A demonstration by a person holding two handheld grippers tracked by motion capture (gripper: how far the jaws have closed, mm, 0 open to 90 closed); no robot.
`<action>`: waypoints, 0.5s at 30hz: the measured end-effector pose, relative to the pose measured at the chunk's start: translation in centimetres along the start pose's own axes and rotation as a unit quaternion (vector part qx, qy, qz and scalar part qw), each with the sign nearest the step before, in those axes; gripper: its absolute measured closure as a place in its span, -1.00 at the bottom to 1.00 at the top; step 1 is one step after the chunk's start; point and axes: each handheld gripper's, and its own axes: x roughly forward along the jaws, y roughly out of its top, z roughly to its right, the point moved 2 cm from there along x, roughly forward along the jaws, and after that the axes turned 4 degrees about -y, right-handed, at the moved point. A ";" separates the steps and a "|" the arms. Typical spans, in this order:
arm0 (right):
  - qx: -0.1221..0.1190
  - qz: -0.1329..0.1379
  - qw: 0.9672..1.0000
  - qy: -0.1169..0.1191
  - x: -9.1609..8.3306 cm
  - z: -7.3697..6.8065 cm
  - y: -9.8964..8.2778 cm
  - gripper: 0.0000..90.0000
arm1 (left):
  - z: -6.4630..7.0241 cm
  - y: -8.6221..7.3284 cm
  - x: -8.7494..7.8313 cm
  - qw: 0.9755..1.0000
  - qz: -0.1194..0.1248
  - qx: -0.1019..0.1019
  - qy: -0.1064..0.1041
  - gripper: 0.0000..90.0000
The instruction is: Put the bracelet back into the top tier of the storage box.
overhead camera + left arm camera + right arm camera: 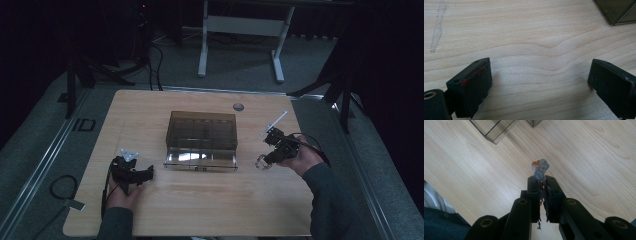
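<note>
Wooden table, smoky clear box mid-table; left claw spread wide; right claw clamped on beaded string

We see one obstacle at the middle of the desk: a smoky plastic box with its drawer pulled forward. Bare wood lies open on either side and along the near edge.
</note>
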 end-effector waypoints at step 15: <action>-0.028 -0.011 1.000 -0.002 -1.3 -0.4 0.7 0.86 | 0.0 0.0 0.0 1.000 0.000 0.000 0.000 -0.88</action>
